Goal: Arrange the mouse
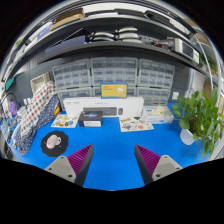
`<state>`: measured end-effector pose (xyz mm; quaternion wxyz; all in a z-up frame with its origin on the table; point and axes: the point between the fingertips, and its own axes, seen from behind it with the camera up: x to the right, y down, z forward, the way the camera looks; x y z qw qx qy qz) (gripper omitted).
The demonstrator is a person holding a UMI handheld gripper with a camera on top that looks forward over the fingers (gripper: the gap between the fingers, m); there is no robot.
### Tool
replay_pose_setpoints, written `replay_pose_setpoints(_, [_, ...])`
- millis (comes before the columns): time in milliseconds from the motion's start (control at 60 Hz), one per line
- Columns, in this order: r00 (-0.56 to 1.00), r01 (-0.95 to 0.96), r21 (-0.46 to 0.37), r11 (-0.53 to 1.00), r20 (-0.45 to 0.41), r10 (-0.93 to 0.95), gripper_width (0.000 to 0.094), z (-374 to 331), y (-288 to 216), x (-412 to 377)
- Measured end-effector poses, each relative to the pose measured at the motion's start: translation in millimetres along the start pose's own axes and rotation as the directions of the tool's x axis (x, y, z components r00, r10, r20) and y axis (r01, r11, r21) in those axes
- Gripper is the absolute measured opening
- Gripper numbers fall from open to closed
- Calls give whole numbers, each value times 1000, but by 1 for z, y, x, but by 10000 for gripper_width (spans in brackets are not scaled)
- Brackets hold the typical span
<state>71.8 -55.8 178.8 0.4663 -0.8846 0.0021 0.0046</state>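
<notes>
I judge the step in hand to be the approach, since nothing is gripped yet and the gripper [111, 163] hangs above the near part of the blue table [112, 143]; to do it well I would first settle where the mouse is, and I cannot pick one out with any certainty; the likeliest candidate is a small dark object resting on the round black pad [54, 142] to the near left, but it is too small for me to call it a mouse; so I would bring the camera down and leftward toward that pad, keep the fingers level with the table, and only commit once the shape is plain between them; I would also stay well away from the potted plant [198, 117] at the right and the clutter of papers [142, 124] along the far edge, beside the white box [92, 118] in the middle; a patterned cloth [33, 112] hangs at the far left, well apart from my line; as for the fingers [76, 160], they are spread wide, the purple pads facing each other across bare blue table, holding nothing and touching nothing.
</notes>
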Motion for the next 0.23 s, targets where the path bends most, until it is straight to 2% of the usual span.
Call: replay_pose_setpoints(233, [1000, 14, -23, 1000, -17, -15, 827, 0, 15, 17])
